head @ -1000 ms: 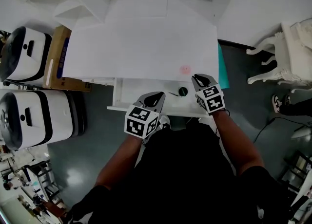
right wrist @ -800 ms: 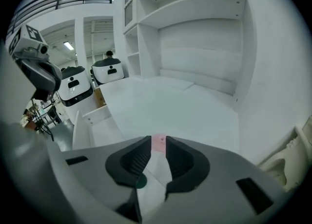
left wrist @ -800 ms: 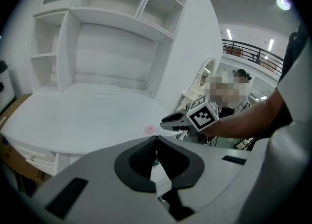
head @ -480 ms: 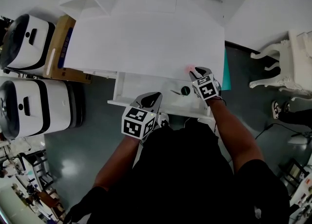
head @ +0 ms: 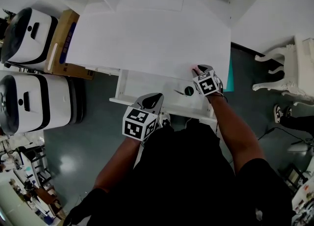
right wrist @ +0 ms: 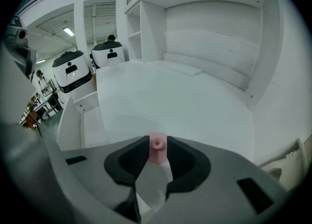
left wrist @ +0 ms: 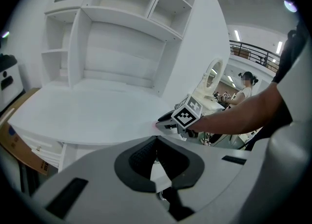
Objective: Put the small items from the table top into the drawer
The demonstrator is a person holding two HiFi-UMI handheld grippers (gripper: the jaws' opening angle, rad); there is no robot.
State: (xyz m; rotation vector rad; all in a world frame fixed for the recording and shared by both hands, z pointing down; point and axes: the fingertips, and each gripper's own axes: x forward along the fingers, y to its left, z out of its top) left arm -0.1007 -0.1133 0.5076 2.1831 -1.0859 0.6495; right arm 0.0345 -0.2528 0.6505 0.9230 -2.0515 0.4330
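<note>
No legible words, numbers or brand names anywhere, black-and-white square marker patterns on the cubes of the left gripper (head: pixel 153 98) and the right gripper (head: pixel 198 69), code-like and unlettered, blue print along the side of the cardboard box (head: pixel 60 43) too small to read

Head view: pink item (head: pixel 195 66) mostly hidden behind right gripper (head: pixel 198 71); dark round object (head: pixel 189 91) in drawer (head: pixel 147 90) too small to identify.
</note>
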